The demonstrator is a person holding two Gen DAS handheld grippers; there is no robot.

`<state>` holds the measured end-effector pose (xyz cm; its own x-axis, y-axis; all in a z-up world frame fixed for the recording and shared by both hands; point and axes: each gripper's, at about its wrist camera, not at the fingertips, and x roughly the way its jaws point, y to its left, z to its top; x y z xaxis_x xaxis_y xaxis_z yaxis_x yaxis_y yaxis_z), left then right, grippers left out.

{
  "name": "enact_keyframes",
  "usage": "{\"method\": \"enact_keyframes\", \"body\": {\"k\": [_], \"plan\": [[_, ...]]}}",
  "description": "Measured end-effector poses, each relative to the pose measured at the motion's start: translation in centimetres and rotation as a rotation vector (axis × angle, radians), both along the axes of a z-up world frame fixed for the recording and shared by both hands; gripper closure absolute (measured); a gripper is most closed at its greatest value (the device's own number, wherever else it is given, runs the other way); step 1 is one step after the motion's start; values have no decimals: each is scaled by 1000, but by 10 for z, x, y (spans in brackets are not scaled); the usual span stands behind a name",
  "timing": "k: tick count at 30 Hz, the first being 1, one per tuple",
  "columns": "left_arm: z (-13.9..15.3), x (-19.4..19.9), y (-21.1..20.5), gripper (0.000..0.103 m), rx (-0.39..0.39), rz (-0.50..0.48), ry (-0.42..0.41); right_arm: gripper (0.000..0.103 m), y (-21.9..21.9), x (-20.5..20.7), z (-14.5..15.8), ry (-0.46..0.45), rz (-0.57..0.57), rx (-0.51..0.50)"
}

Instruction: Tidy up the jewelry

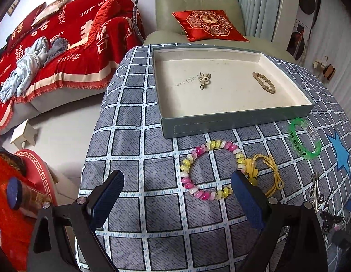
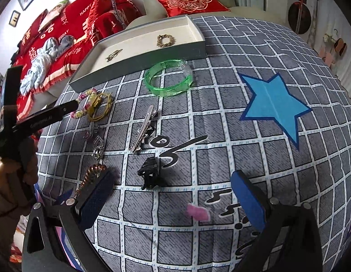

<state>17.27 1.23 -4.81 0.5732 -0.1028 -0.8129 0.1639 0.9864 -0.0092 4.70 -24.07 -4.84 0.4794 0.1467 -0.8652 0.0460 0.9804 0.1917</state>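
- My left gripper (image 1: 176, 184) gapes empty; its right finger (image 1: 245, 195) hides part of the bead bracelet (image 1: 209, 170).
- My right gripper (image 2: 173, 190) is spread too, black clip (image 2: 150, 173) between.
- Tray (image 1: 232, 122) holds two pieces I can't identify.

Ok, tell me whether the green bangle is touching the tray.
Apart. In the left wrist view, checked cloth shows between the green bangle and the tray wall.
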Motion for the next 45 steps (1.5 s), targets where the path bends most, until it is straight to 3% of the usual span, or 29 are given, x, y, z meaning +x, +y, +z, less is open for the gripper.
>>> {"method": "enact_keyframes", "body": {"k": [5, 7, 17, 18, 23, 25, 27, 29, 30, 37, 45], "plan": [[-2, 5, -3, 0, -4, -13, 8, 1, 6, 3, -4, 4, 8, -22], [-4, 6, -4, 0, -2, -17, 12, 10, 8, 4, -5, 3, 9, -32], [-8, 11, -8, 0, -7, -28, 24, 30, 22, 6, -9, 2, 37, -106], [-9, 12, -9, 12, -6, -29, 28, 34, 24, 6, -9, 1, 38, -117], [-14, 14, -6, 18, -37, -34, 54, 47, 30, 6, -9, -6, 55, -155], [-13, 12, -6, 27, -41, -43, 47, 54, 31, 6, -9, -9, 60, -170], [-11, 9, -9, 58, -43, -65, 35, 65, 33, 5, -8, -13, 61, -179], [-10, 8, -11, 75, -36, -80, 34, 80, 33, 4, -7, -16, 58, -176], [-10, 7, -12, 76, -37, -81, 35, 84, 32, 4, -7, -17, 55, -172], [-4, -2, 0, 76, -122, -55, 45, 84, 20, 0, -3, -25, 38, -93], [19, -15, 9, 76, -188, -56, -2, 84, 6, -2, 10, -59, 9, -50]]}}
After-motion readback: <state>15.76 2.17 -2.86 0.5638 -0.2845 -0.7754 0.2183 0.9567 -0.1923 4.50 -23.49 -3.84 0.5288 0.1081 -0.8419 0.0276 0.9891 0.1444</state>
